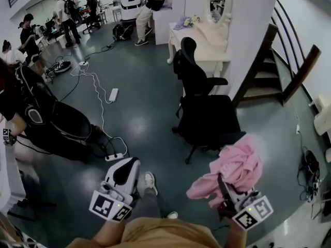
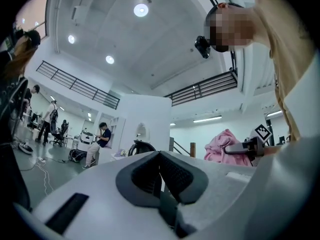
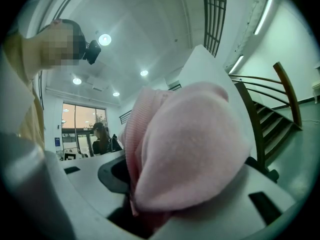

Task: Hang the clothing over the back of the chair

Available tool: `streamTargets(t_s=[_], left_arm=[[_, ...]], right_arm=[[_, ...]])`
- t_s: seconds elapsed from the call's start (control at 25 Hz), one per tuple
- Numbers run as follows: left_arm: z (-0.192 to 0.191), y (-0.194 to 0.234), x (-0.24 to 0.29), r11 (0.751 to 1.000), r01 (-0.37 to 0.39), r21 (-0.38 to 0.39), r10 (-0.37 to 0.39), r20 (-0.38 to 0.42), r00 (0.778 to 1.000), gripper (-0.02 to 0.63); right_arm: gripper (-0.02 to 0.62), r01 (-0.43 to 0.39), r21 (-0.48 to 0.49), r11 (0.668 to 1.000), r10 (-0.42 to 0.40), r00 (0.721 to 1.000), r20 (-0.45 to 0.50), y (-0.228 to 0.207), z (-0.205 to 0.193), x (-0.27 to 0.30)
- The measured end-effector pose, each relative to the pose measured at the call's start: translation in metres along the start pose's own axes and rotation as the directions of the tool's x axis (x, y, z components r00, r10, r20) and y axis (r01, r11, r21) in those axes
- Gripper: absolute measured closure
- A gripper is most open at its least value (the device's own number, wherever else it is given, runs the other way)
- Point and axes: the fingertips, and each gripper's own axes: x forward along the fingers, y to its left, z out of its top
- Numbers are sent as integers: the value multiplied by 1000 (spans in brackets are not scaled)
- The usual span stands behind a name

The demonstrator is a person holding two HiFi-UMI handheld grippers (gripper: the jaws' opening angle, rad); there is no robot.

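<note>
The pink garment [image 1: 235, 167] hangs bunched from my right gripper [image 1: 223, 182], which is shut on it just in front of the chair's seat. In the right gripper view the pink garment [image 3: 190, 144] fills the space over the right gripper [image 3: 132, 194] and hides its jaws. The black office chair [image 1: 207, 115] stands ahead of me, its back [image 1: 189, 61] towards the dressing table. My left gripper [image 1: 125, 165] is held low at the left, apart from the garment; its dark pads [image 2: 172, 176] meet with nothing between them. From the left gripper view, the pink garment [image 2: 225, 146] shows at the right.
A white dressing table [image 1: 207, 40] with a mirror stands behind the chair, and wooden stairs [image 1: 279, 66] rise at the right. Power strips and cables [image 1: 113, 94] cross the floor. Black equipment [image 1: 51, 123] sits at the left. Several people stand at the back.
</note>
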Motion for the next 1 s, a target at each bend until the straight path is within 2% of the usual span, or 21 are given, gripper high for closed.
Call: streamTargets(t_s=[0.16,0.36,0.64,0.8,1.0], left_arm=[[-13,43,57,999,46,-26,-46,2,999,603],[-16,116,131,995,90,-48,-90,3,996,603],[-8,219,219,983,168,-71,-169,-15,985,603],[-11,251,252,973,217,-83,-219,-15,976,603],[-14,270,282,963,252,-98,-255,-12,967,603]], right_arm=[[381,33,8,999,-33,999,-24,-23,-4,57],[379,54,-22,998,-55,998,-26,-44,17,138],[377,176,-16,984,-176,984,-14,-74,38,237],[377,229,-18,973,-229,973,-2,-81,42,272],[376,263,-36,964,-263,965,4,-91,50,295]])
